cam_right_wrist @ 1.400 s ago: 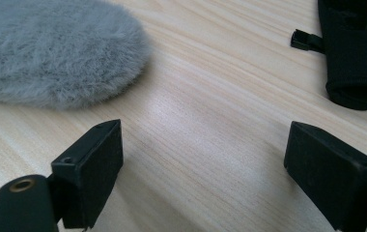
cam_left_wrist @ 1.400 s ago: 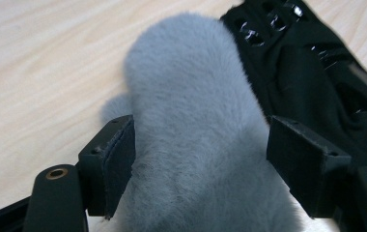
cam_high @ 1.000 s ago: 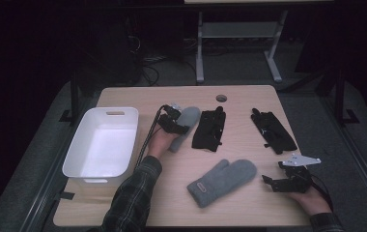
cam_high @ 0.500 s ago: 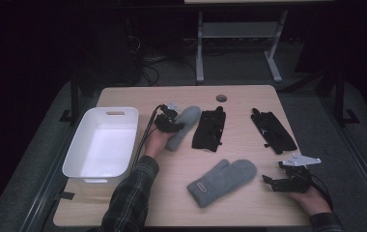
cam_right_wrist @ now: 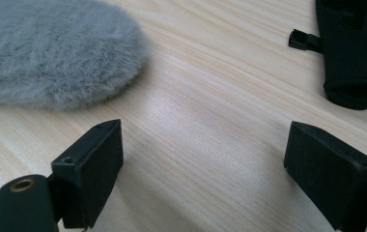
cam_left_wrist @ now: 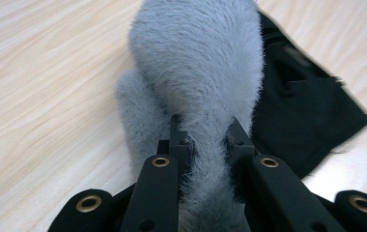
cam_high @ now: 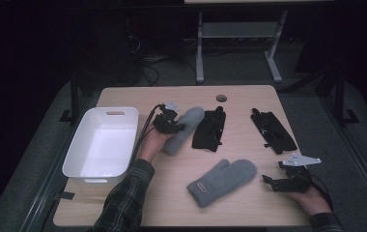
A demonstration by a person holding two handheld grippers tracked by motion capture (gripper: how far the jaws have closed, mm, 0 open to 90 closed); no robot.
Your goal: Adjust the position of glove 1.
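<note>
White bin (cam_high: pixel 102 145) at bench (cam_high: pixel 249 203) left; black gloves (cam_high: pixel 209 129), (cam_high: pixel 273 130) to its right, 2nd grey mitten (cam_high: pixel 222 181) nearer front.

Pale wood-grain counter (cam_high: pixel 249 203) with a smooth satin finish. Two fuzzy grey fleece mittens (cam_left_wrist: pixel 196 63) (cam_high: pixel 222 181). Matt black woven cloth gloves (cam_high: pixel 209 128) (cam_high: pixel 273 130). At far left, a smooth white plastic tub (cam_high: pixel 102 145). Matt black plastic tongs (cam_right_wrist: pixel 203 164) with brass-coloured rivets.

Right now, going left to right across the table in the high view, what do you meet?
White bin → left gripper, shut on the grey mitten → black glove → second grey mitten → second black glove → right gripper, jaws open.
</note>
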